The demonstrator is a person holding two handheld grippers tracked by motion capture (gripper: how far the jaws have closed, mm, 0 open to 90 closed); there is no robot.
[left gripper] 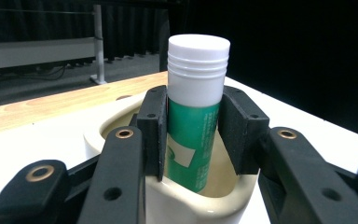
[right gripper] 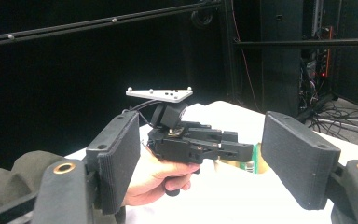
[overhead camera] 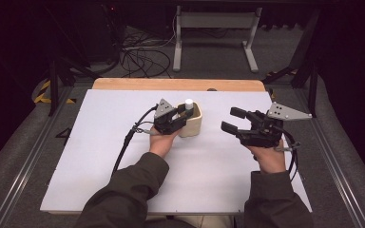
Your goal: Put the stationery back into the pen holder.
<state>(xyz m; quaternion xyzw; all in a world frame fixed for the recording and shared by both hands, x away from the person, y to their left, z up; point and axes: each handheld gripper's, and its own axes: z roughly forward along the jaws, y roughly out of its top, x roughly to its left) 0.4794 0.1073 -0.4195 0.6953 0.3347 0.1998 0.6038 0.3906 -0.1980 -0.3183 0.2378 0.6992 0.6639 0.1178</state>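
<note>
The left hand (overhead camera: 160, 141) reaches forward from a dark sleeve (overhead camera: 123, 194) and holds the left hand-held gripper (overhead camera: 183, 114) at the near-left side of the cup (overhead camera: 196, 124), which stands on the white bench (overhead camera: 100, 156) toward its far middle. Its grey plate (overhead camera: 164, 109) tilts up and to the left, and its cable (overhead camera: 126, 142) trails back toward the person. In the left gripper view this hand-held gripper (left gripper: 193, 135) has its two black jaws pressed against either side of a glue stick (left gripper: 196, 121), which stands upright with its lower end inside the cup (left gripper: 205, 205). The stick has a white ribbed cap and a green label.

The right hand (overhead camera: 268, 159) holds the right hand-held gripper (overhead camera: 233, 119) to the right of the cup and well apart from it, pointing left toward it. Its jaws stand wide apart with nothing between them, and the right gripper view shows the same wide gap (right gripper: 198, 161).

The bottom of the glue stick is hidden inside the cup, and the label print is too blurred to read. In the right gripper view the left hand-held gripper (right gripper: 244, 151) covers most of the cup, so only a pale edge and a green strip show beside its tip. In the high view, only the white cap of the stick (overhead camera: 188, 102) clears the gripper. Beyond the bench the room is dark, with cables (overhead camera: 142, 59) on the floor.
</note>
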